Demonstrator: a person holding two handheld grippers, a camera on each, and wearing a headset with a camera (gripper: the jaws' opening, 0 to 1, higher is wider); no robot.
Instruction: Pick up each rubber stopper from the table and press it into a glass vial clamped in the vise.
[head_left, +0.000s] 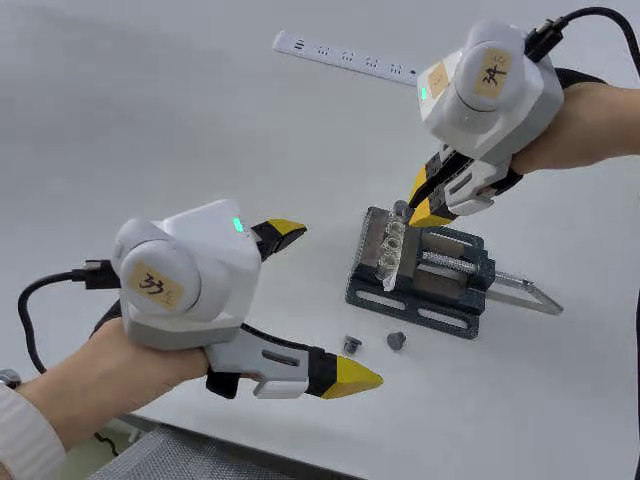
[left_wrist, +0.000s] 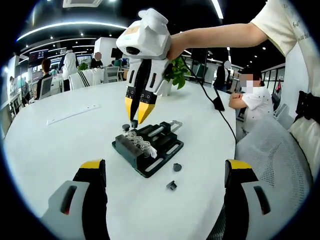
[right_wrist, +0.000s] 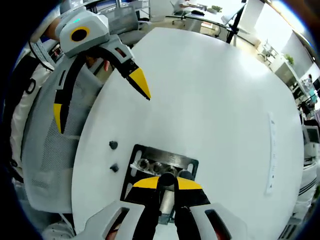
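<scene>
The left gripper (head_left: 320, 303) is held with its yellow-tipped jaws spread wide, nothing between them, and hovers above the table (head_left: 150, 120) at about 8 o'clock from the vise (head_left: 455, 272) in the head view. The right gripper (head_left: 424, 200) points steeply down at the far end of the vise, its jaws drawn almost together; in the left gripper view a small dark stopper (left_wrist: 134, 123) sits pinched at their tips, just over the row of glass vials (head_left: 390, 250). The vials stand upright side by side, clamped between the vise's jaws. At the far end of the row, just beside the right gripper's tips at their 9 o'clock, another grey stopper (head_left: 401, 209) sits on top of a vial; how deep it is seated cannot be told. Two loose stoppers lie on the table near the vise's front edge, one (head_left: 352, 344) at about 7 o'clock from the vise and the other (head_left: 396, 340) at about 6 o'clock, a little apart from each other. The vise's metal handle (head_left: 525, 293) sticks out at 4 o'clock. A white power strip (head_left: 345, 55) lies well apart at 11 o'clock.
</scene>
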